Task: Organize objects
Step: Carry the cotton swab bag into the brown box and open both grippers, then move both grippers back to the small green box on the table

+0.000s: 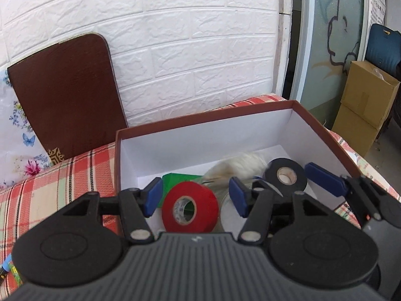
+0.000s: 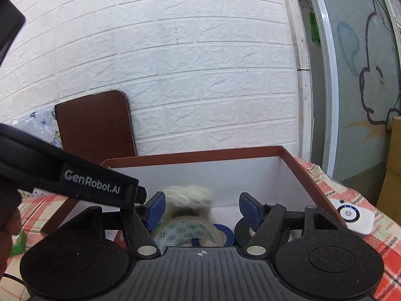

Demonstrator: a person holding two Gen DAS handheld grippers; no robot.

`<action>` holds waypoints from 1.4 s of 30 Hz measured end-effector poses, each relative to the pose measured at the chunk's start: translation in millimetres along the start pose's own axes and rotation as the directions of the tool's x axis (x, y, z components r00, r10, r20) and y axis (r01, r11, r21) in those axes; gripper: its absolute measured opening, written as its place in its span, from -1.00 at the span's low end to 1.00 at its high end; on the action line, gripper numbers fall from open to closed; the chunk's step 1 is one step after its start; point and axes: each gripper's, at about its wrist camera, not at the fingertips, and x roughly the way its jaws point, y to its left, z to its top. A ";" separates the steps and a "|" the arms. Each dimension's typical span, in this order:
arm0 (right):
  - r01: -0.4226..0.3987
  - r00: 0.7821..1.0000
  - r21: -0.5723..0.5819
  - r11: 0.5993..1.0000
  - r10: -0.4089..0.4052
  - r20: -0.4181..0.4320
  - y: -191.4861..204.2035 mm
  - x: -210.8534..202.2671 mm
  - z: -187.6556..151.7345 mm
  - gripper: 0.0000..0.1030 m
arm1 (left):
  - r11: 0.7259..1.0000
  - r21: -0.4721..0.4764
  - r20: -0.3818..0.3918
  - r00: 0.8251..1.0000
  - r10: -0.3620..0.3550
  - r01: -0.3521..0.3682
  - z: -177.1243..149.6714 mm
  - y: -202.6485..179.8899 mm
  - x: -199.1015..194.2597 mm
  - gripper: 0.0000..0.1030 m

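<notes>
A red roll of vinyl tape (image 1: 189, 207) stands on edge inside the brown-rimmed, white-lined cardboard box (image 1: 200, 139), beside a green block (image 1: 175, 179), a white fluffy bundle (image 1: 240, 166) and a black tape roll (image 1: 285, 177). The left gripper (image 1: 194, 197) hovers with fingers spread wide around the red roll, not touching it. The right gripper (image 2: 201, 207) is likewise wide open, empty, above the bundle. The box sits on a red plaid cloth (image 1: 62, 178).

both wrists: close, facing wall | shared: box (image 1: 323, 123) (image 2: 200, 154)
</notes>
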 end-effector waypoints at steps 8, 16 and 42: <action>-0.017 1.000 0.003 1.000 0.017 0.002 19.5 -21.4 0.8 0.29 | 1.000 0.001 0.025 0.999 0.022 -0.022 -11.0 8.5 -20.1 0.17; -0.036 0.999 -0.019 0.999 0.036 0.017 42.9 -43.4 2.7 0.29 | 0.999 -0.026 0.038 0.999 0.037 -0.036 -20.6 26.5 -41.4 0.17; -0.078 0.997 -0.049 0.996 0.078 -0.004 79.4 -78.9 -4.7 0.30 | 0.994 -0.088 0.041 0.997 0.070 -0.066 -71.4 72.4 -82.8 0.18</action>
